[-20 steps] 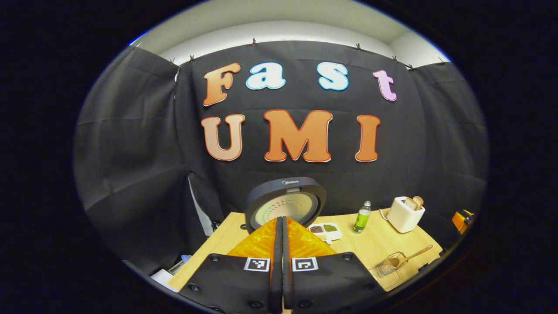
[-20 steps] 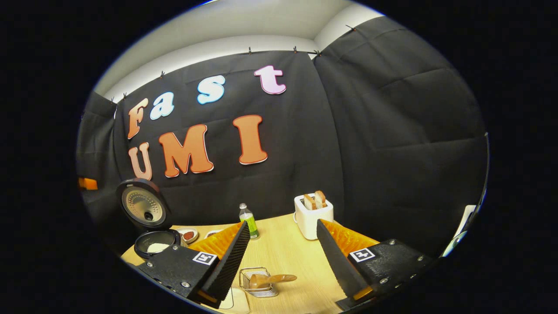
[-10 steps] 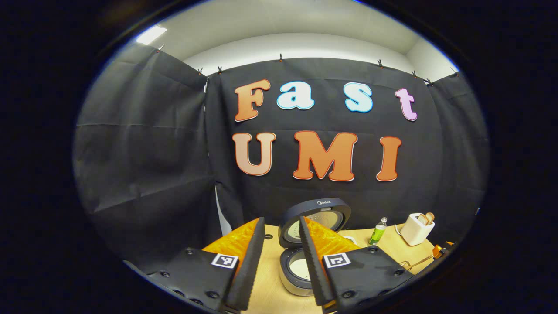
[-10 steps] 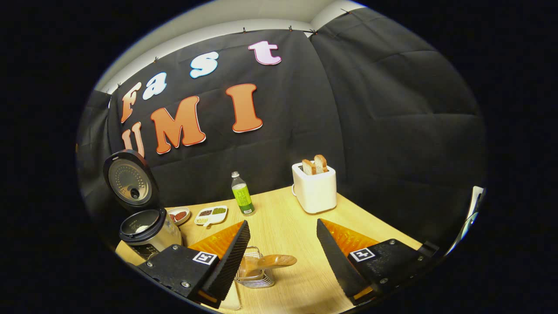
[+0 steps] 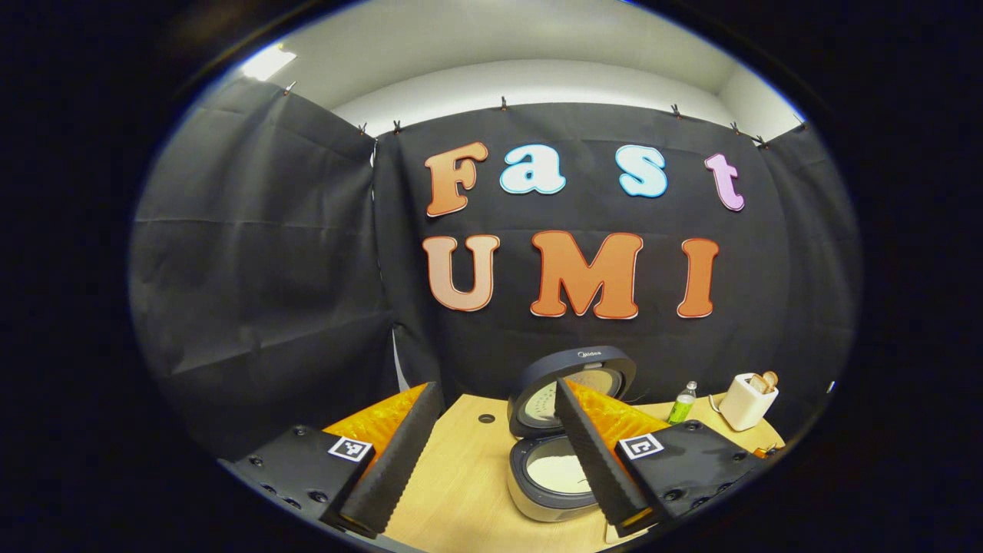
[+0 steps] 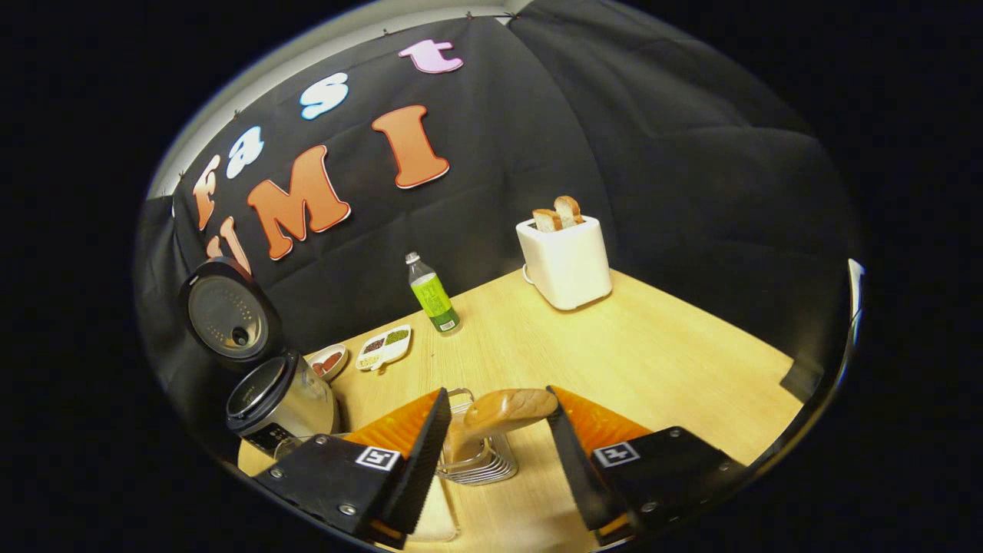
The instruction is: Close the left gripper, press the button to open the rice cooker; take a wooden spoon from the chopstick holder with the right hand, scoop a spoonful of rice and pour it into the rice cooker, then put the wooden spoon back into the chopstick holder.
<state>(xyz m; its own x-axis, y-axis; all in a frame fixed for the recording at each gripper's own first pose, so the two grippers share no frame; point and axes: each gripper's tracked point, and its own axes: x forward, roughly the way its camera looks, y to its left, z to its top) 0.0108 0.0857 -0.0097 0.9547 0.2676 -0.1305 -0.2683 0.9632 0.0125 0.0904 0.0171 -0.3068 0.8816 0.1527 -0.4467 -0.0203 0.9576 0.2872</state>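
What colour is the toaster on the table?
The toaster is white, clearest in the right gripper view.

Rice cooker [image 5: 549, 484] lid up — wooden spoon [image 6: 499, 411] in wire chopstick holder [image 6: 480, 465].

rice cooker [image 6: 280, 399] at bench [image 6: 653, 353] left, lid up | dishes [image 6: 384, 347], bottle [image 6: 432, 295] behind the chopstick holder [image 6: 476, 461] | toaster [image 6: 564, 257] far right | wooden spoon [image 6: 499, 411] in holder
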